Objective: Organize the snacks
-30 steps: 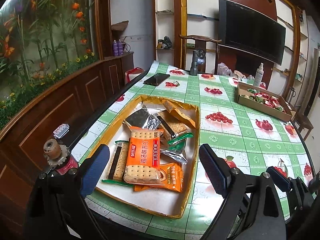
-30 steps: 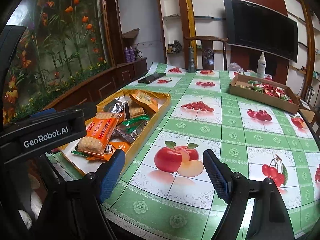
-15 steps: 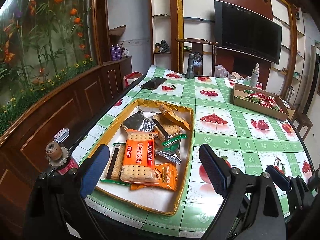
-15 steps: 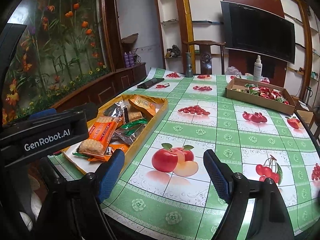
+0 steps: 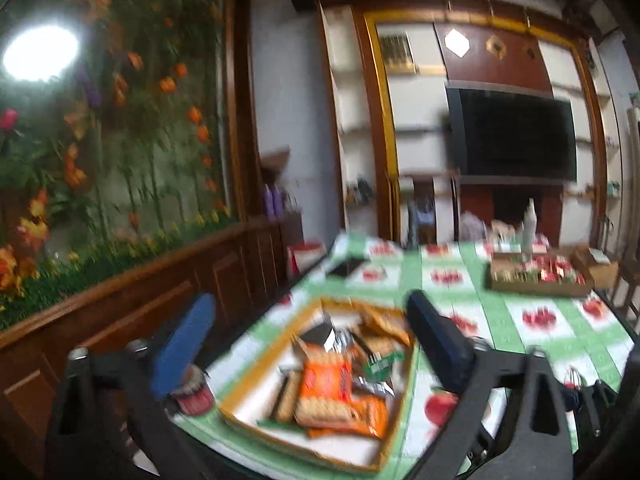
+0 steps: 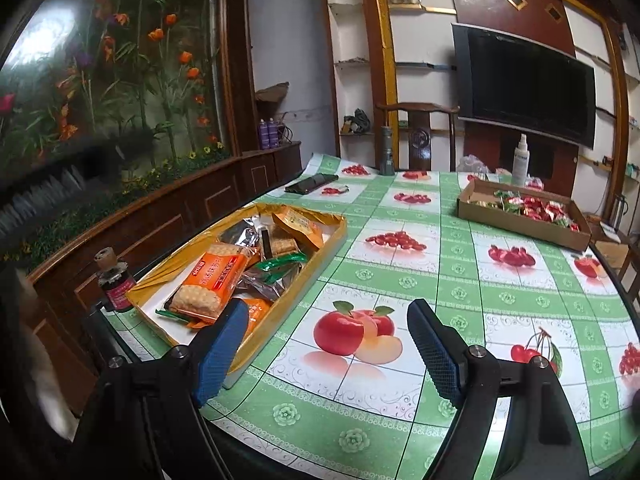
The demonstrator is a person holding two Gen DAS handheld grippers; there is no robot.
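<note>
Two boxes on the table [image 6: 400, 280] | yellow tray [image 6: 338, 236] of snacks at 10 o'clock, one orange cracker pack [image 6: 212, 280] on top | cardboard box [image 6: 520, 222] at 2 o'clock | left gripper [image 5: 312, 344] and right gripper [image 6: 324, 354] both gaping wide, holding nothing

Chinese characters on the orange biscuit packet [image 6: 219, 276] are too small to read

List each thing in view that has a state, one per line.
Left gripper: open, empty.
Right gripper: open, empty.
Yellow tray: lidless, snack packets piled inside.
Orange cracker pack: sealed, lying on top.
Cardboard box: open-topped, holding wrapped candies.
Spray bottle: upright.
TV: off.
</note>
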